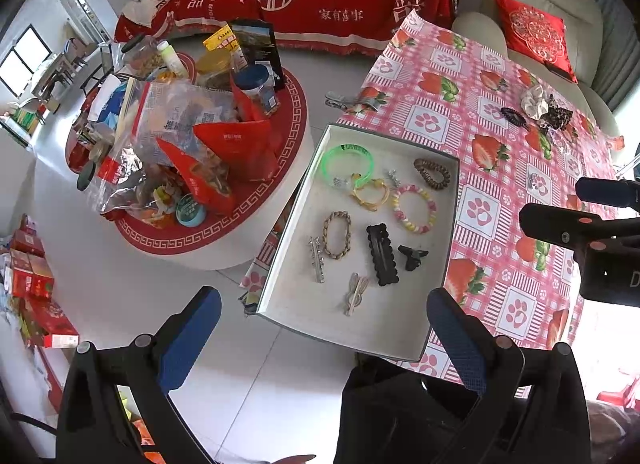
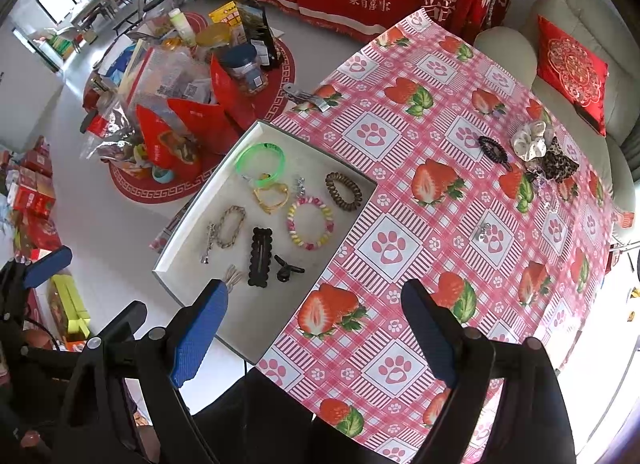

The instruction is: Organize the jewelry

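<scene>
I judge the sorting well along but not finished. The white tray (image 2: 192,232) at the left of the right wrist view, on the bench's (image 2: 400,192) edge, already holds most pieces: a green bangle (image 2: 260,164), a yellow heart ring (image 2: 272,198), a pastel bead bracelet (image 2: 310,224), a brown coil tie (image 2: 343,191), a chain bracelet (image 2: 230,226), a black scalloped clip (image 2: 260,251) and a small black claw clip (image 2: 288,269). Still loose on the strawberry cloth at upper right are a black coil tie (image 2: 493,147), a white scrunchie (image 2: 530,140), a leopard scrunchie (image 2: 558,164) and a small silver piece (image 2: 482,231) nearer the middle; a grey clip (image 2: 298,96) lies at the bench's far corner. My right tongs (image 2: 316,316) stand wide open and empty above the cloth; my left tongs (image 1: 324,316) are likewise spread and hold nothing, over the tray's near edge. Nothing blocks the loose pieces, though the scrunchies crowd each other. A cluttered round table (image 2: 256,184) sits beyond the tray.
</scene>
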Motion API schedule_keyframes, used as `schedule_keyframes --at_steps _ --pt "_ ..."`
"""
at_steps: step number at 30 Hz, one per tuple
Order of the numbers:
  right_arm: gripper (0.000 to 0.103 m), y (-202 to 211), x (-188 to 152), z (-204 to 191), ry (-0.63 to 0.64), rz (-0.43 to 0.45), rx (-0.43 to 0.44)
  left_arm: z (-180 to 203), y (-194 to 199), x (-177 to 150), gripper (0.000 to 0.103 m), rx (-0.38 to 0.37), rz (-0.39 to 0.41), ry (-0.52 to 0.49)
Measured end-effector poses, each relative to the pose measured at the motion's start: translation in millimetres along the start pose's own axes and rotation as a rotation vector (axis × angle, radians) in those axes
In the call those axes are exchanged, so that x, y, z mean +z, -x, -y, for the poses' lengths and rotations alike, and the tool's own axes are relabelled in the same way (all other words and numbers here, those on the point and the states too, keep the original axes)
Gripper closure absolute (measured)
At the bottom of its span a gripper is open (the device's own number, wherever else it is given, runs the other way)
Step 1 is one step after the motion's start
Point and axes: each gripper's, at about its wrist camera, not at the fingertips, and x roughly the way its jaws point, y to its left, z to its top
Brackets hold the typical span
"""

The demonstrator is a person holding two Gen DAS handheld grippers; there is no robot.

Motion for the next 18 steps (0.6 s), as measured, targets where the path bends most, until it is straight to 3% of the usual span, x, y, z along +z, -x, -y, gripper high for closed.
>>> schedule_keyframes --at_steps 18 --pt "0.013 -3.0 -3.7 -3.5 0.005 -0.006 0.008 4.4 -2.9 -4.7 0.000 0.002 -0.005 -0.005"
